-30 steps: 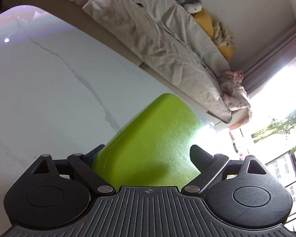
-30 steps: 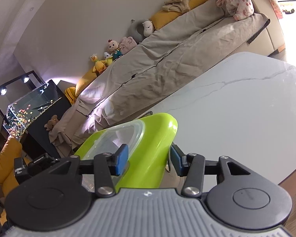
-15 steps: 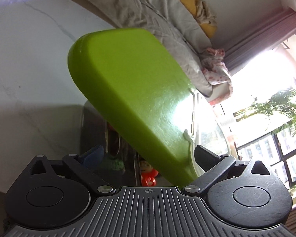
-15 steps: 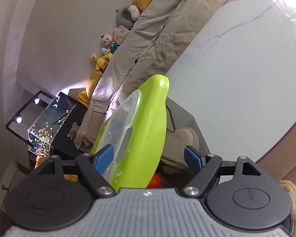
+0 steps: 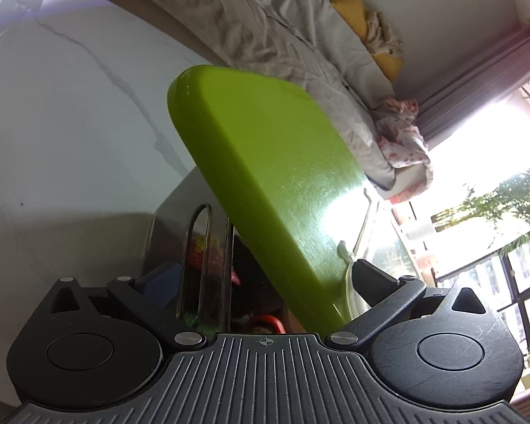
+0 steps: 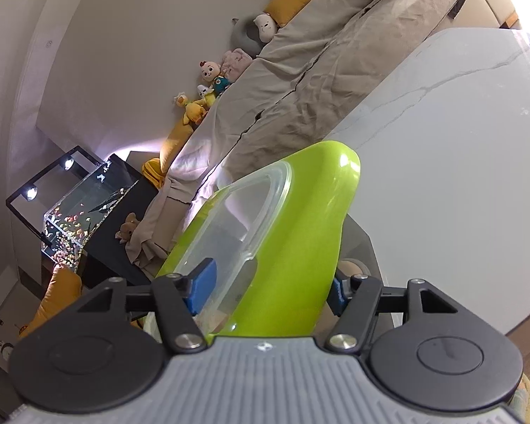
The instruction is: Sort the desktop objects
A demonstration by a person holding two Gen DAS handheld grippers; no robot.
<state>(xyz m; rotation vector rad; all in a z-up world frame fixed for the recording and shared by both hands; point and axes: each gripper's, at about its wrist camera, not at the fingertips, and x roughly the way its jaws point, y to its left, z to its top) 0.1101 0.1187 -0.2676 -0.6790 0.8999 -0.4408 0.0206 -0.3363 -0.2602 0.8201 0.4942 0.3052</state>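
- Green lid (image 5: 265, 162): lime plastic with a clear inset panel, held tilted, its far corner raised. It slants over an open grey box (image 5: 166, 212).
- Grey box: directly beneath the lid, standing on the white marbled desk (image 5: 53, 123). Small coloured items lie inside it, too dark to identify. A wire clasp (image 5: 198, 247) stands up at its near wall, just beside the lid's lower edge.
- Left tongs (image 5: 261, 272): spread wide, having just been opening. The lid passes between the fingers. The pad on the left of the view stands clear of the lid, and the other is close beside its edge.
- Right tongs (image 6: 270, 284): have just been closing and pinch the lid's near end, one blue pad (image 6: 203, 282) on the clear panel side, the other against the green back.
- Covered sofa (image 5: 265, 35): beyond the lid, past the desk's far edge, with plush toys (image 6: 208, 84) along its back.
- Fish tank (image 6: 81, 219): to the left of the lid in the right wrist view.
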